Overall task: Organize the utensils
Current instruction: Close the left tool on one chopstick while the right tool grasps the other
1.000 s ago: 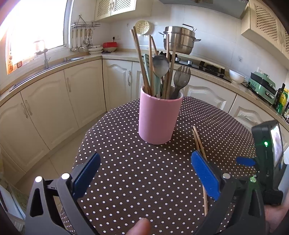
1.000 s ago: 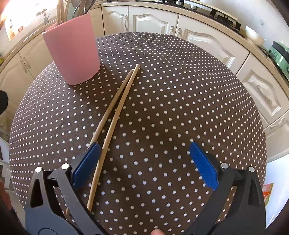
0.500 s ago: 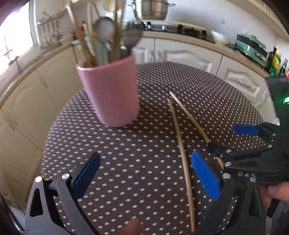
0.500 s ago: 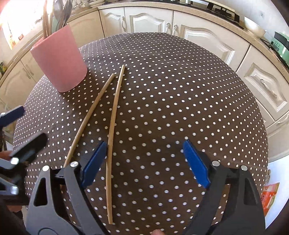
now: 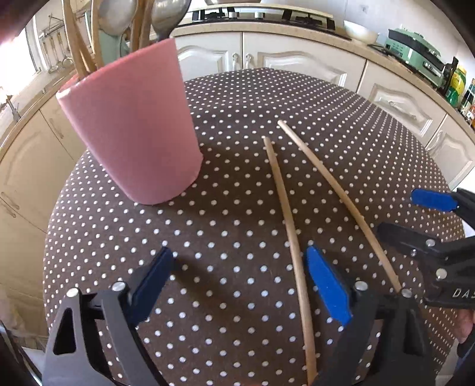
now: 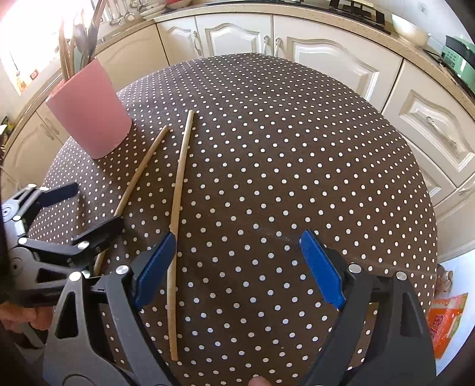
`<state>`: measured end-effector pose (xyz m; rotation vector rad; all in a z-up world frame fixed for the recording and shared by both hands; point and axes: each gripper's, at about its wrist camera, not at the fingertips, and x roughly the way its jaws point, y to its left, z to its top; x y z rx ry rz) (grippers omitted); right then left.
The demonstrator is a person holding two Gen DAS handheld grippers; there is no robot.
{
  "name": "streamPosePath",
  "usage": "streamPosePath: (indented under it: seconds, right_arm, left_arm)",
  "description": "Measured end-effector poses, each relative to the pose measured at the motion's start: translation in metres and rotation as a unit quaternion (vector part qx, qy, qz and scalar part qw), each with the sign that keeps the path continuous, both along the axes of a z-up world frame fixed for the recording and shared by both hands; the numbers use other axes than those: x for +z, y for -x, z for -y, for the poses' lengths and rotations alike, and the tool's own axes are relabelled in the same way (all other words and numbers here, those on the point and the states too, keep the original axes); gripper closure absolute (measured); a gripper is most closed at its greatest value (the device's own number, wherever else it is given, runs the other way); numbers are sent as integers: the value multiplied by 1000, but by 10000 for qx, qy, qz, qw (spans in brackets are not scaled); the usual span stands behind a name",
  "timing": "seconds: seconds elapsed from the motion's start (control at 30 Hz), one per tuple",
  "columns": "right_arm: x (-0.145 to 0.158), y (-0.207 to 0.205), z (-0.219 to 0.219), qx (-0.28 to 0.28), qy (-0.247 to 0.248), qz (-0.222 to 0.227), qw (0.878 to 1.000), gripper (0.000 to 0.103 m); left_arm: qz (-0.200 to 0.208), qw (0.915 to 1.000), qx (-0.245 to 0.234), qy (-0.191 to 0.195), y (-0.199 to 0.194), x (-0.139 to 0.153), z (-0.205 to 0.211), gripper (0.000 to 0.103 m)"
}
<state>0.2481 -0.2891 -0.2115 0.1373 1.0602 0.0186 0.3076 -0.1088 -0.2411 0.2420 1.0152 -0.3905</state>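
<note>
Now two thin, pale wooden chopsticks (image 5: 286, 213) (image 6: 179, 207) splayed apart on dotted cloth (image 5: 237, 225) beside pink cup (image 5: 133, 127); both claws, left (image 5: 240, 285) and right (image 6: 237, 267), spread wide, gripping nothing.

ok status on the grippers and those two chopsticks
Left gripper open, right gripper open, both empty. Two chopsticks flat on the dotted table, splayed, beside the pink holder. Nothing in the way.

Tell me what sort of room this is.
A home kitchen, most likely. Cream cabinets run under a counter carrying a gas hob, and utensils hang on a wall rail. A pink holder of utensils stands on a dotted tablecloth.
</note>
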Motion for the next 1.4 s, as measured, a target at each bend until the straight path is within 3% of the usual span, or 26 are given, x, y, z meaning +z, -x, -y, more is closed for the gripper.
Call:
streamPosePath:
  seconds: [0.07, 0.13, 0.23, 0.37, 0.5, 0.67, 0.7, 0.77, 0.83, 1.17, 1.4]
  right_arm:
    - [0, -1, 4, 15, -41, -5, 10000, 18]
    - [0, -3, 3, 27, -56, -9, 10000, 18]
    - [3, -8, -1, 54, -80, -1, 10000, 18]
    - [3, -27, -13, 193, -36, -73, 9998, 18]
    - [0, -48, -29, 386, 106, -141, 9991, 20]
    - [-2, -76, -43, 529, 491, -243, 9971, 42]
    - [-2, -79, -45, 581, 538, -248, 9966, 51]
    - [-1, -79, -49, 737, 545, -236, 9955, 84]
    - [-1, -74, -51, 842, 505, -226, 9949, 97]
    - [10, -39, -17, 450, -560, 284, 9970, 98]
    - [46, -19, -15, 400, -1023, 990, 9890, 98]
  left_arm:
    - [11, 10000, -65, 28, -1, 2, 4, 32]
    - [1, 9999, -99, 58, -6, 6, 6, 62]
    - [-64, 9998, -187, 60, -11, 7, 9, 84]
    - [-134, 9996, -197, 135, -15, 8, 7, 86]
    - [-153, 9996, -210, 85, -18, 8, 6, 81]
    - [-191, 9995, -158, 197, -25, 8, 7, 74]
    - [-167, 9996, -154, 188, -26, 7, 8, 75]
    - [-73, 9998, -121, 150, -26, 6, 11, 88]
    - [-109, 9994, -140, 287, -27, 6, 9, 98]
    - [72, 9962, -34, 869, -7, 20, -8, 98]
    - [855, 9850, -8, 1499, 15, 69, -21, 98]
